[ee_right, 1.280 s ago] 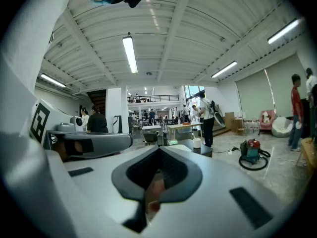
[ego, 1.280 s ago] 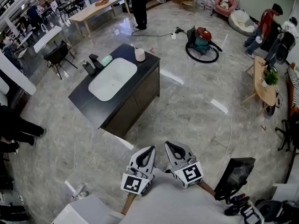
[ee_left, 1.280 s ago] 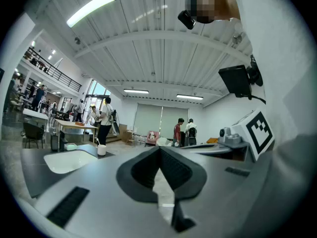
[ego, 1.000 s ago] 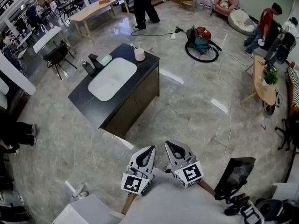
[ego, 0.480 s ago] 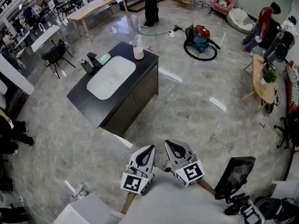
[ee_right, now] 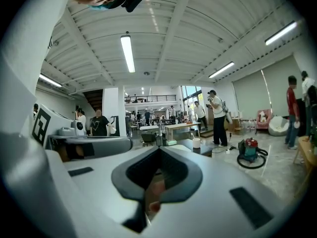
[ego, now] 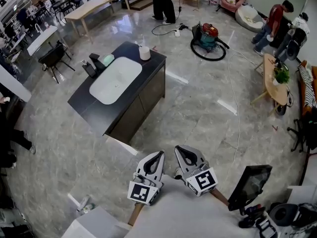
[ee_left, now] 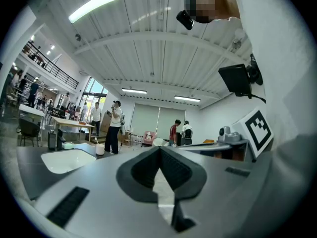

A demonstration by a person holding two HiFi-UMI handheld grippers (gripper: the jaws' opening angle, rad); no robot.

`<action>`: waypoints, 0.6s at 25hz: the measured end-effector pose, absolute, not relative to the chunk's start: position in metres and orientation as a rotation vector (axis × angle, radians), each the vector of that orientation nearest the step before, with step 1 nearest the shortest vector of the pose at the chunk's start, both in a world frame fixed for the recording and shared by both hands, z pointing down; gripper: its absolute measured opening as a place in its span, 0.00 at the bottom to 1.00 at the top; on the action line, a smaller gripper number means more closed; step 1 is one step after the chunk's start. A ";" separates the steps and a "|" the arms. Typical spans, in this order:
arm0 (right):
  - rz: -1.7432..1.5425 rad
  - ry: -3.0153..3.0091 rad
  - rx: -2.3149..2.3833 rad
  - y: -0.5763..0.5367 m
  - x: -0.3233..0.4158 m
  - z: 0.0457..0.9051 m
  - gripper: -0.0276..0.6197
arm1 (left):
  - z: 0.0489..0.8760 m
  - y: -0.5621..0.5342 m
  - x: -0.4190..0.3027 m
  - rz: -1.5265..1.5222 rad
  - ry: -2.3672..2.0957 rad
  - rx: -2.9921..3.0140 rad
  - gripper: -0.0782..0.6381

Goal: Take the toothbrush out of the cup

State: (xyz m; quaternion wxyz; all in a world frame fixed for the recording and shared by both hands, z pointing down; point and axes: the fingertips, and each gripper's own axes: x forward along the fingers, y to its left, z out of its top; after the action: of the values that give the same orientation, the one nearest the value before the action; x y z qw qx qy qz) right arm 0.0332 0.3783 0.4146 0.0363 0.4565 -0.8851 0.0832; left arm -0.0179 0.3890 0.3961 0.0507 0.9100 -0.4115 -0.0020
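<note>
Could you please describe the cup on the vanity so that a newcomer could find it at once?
A dark vanity cabinet with a white oval basin stands alone on the marble floor. The cup sits at its far corner, toward the red vacuum cleaner. It is the only small white cylinder standing on the top; the faucet and bottle across the basin are dark.

Small white cylindrical cup [ego: 144, 53] upright on far corner of dark desk [ego: 84, 101], well ahead of me; thin toothbrush [ee_left: 95, 140] standing inside, leaning.
</note>
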 end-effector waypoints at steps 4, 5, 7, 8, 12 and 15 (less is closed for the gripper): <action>0.249 -2.707 1.420 0.372 0.020 0.415 0.05 | 0.391 0.384 -0.030 -0.060 -1.236 2.768 0.12; 0.246 -2.706 1.425 0.371 0.016 0.414 0.05 | 0.390 0.382 -0.034 -0.068 -1.232 2.769 0.11; 0.240 -2.704 1.440 0.368 0.007 0.414 0.05 | 0.393 0.380 -0.043 -0.020 -1.224 2.794 0.12; 0.231 -2.700 1.446 0.366 0.004 0.414 0.05 | 0.396 0.379 -0.047 0.003 -1.218 2.805 0.12; 0.225 -2.682 1.451 0.360 -0.006 0.416 0.05 | 0.395 0.373 -0.055 -0.067 -1.188 2.791 0.12; 0.218 -2.672 1.450 0.354 -0.008 0.414 0.05 | 0.399 0.367 -0.061 0.006 -1.189 2.801 0.12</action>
State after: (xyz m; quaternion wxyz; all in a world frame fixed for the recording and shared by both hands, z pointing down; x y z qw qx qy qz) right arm -0.0083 0.3539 0.4143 0.0466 0.4753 -0.8757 0.0715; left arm -0.0613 0.3672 0.3986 0.0493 0.9194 -0.3902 0.0018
